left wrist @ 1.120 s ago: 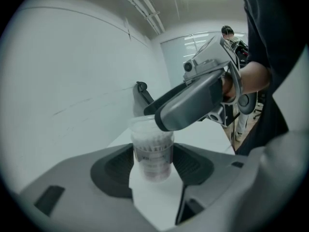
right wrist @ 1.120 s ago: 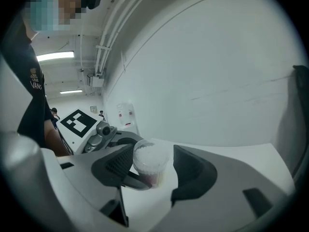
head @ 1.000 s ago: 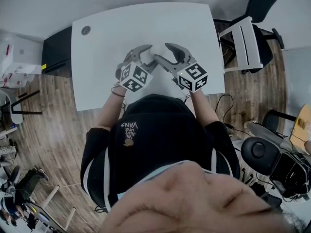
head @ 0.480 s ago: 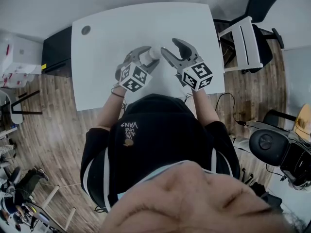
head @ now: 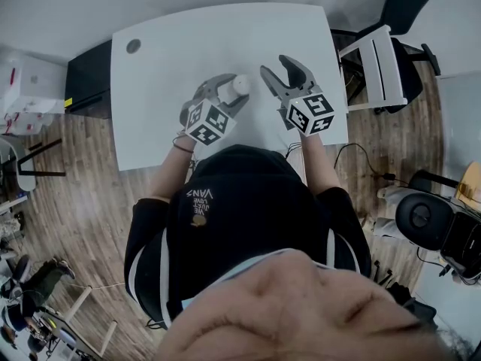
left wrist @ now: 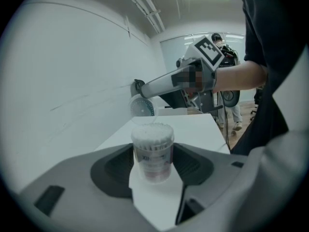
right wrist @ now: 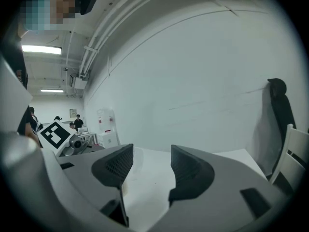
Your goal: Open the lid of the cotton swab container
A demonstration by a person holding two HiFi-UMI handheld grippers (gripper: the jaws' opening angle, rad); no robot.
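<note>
The cotton swab container (left wrist: 152, 151) stood upright, above the white table (head: 173, 59), clamped by the left gripper (left wrist: 152, 164), one jaw pressed to each side. Its top looked uncovered, the swab tips showing. Just beside it the right gripper (head: 282, 72) hung over the table, its jaws a container's width apart and seemingly closed across a clear round lid (left wrist: 142, 108). A white chair (head: 376, 66) stood off the table's right edge.
</note>
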